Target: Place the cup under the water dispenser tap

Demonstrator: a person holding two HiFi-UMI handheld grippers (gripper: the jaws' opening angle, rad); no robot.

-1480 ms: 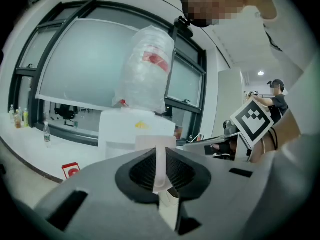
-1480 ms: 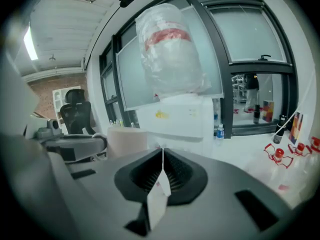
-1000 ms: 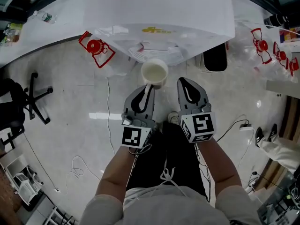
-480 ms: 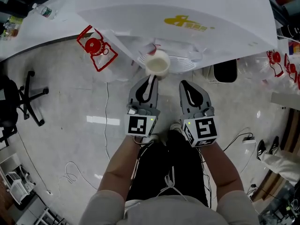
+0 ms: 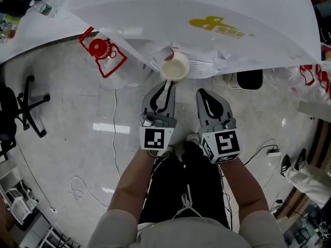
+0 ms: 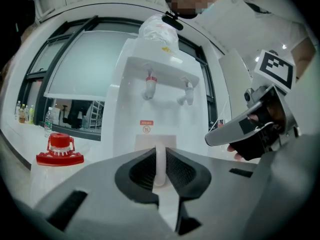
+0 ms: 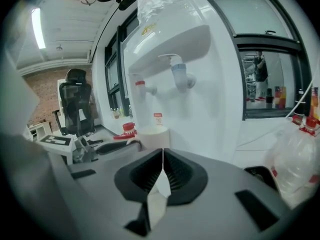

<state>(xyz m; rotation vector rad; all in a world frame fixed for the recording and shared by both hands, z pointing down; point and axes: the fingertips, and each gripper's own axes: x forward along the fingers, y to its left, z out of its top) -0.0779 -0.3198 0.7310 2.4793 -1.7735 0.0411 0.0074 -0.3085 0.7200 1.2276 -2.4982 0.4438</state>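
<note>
**Cup held at the dispenser's front**

The left tongs (image 5: 164, 88) are clenched on the wall of a white cup (image 5: 174, 67), held close against the water dispenser (image 5: 207, 14). The right tongs (image 5: 208, 94), just to the right, are clenched on nothing. Only the head view looks into the cup, which seems empty. The left gripper view shows the red tap (image 6: 149, 87) higher up.
</note>
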